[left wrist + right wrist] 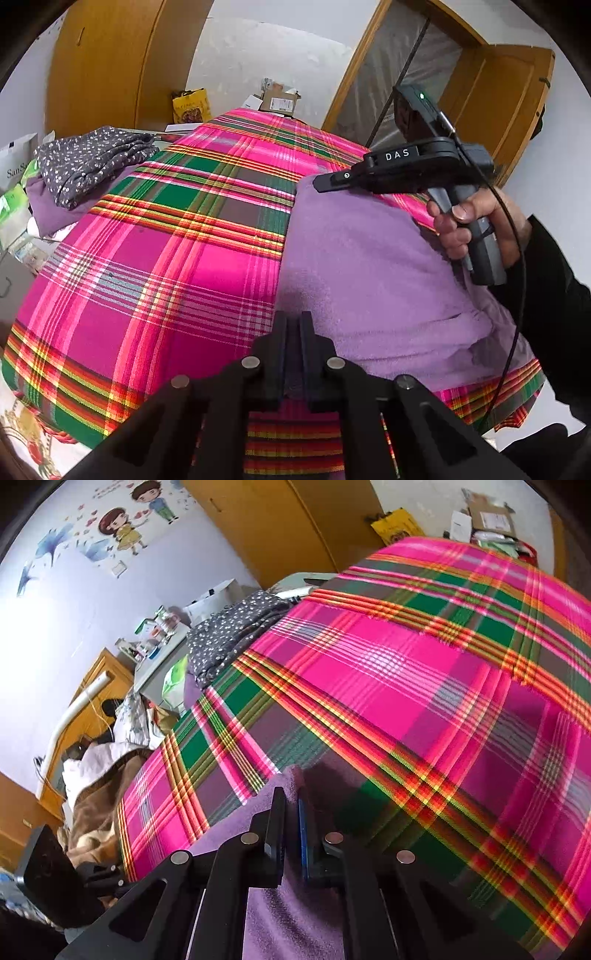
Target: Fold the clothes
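Note:
A lilac fleece garment [373,273] lies on the right part of a table covered with a pink plaid cloth [177,243]. My left gripper [294,321] is shut on the garment's near left edge. My right gripper [321,182] is seen from the side at the garment's far corner. In the right wrist view my right gripper [291,797] is shut on a pinch of the lilac fleece garment [291,915], which fills the space below its fingers.
A folded grey dotted garment [92,162] lies on another lilac piece [48,210] at the table's far left; it also shows in the right wrist view [229,635]. Boxes and a yellow bag [190,105] stand beyond the far edge. A cluttered bed [107,760] is to the left.

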`<state>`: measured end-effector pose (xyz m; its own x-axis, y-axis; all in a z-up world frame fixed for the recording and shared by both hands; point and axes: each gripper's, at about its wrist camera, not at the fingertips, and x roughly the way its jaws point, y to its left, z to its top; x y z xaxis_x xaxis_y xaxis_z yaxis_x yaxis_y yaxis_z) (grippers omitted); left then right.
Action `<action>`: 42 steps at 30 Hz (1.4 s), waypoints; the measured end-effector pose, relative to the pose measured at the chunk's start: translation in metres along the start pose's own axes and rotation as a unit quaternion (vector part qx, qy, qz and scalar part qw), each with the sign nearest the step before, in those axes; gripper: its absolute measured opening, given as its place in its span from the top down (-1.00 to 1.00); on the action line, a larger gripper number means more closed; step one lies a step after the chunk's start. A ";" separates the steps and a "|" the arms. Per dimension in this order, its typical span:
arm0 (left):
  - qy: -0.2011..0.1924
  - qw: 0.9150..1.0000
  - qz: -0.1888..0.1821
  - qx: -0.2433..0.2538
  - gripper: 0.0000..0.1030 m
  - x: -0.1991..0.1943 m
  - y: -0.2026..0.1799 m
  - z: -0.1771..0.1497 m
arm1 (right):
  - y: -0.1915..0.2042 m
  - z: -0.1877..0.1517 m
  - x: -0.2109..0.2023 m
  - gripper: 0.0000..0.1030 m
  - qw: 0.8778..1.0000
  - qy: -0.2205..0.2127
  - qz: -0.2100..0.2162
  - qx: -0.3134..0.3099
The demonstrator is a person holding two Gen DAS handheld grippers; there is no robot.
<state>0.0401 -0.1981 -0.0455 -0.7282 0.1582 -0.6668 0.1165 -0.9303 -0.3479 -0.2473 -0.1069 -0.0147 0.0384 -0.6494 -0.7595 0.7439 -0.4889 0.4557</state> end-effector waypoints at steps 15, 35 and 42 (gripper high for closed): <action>-0.008 0.998 -0.055 0.037 0.87 -0.007 -0.046 0.011 | -0.001 -0.101 -0.114 0.64 0.992 -0.109 -0.066 -0.022; 0.038 0.994 -0.090 0.058 0.87 0.007 -0.061 -0.020 | 0.041 -0.205 -0.107 0.64 0.991 -0.096 -0.067 -0.063; 0.014 0.996 -0.067 0.057 0.87 -0.016 -0.055 -0.021 | 0.046 -0.211 -0.114 0.62 0.989 -0.122 -0.064 -0.061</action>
<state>0.0595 -0.1423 -0.0293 -0.7131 0.2908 -0.6379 -0.0588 -0.9315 -0.3589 -0.0768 0.0674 -0.0053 -0.2120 -0.7145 -0.6667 0.8077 -0.5122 0.2920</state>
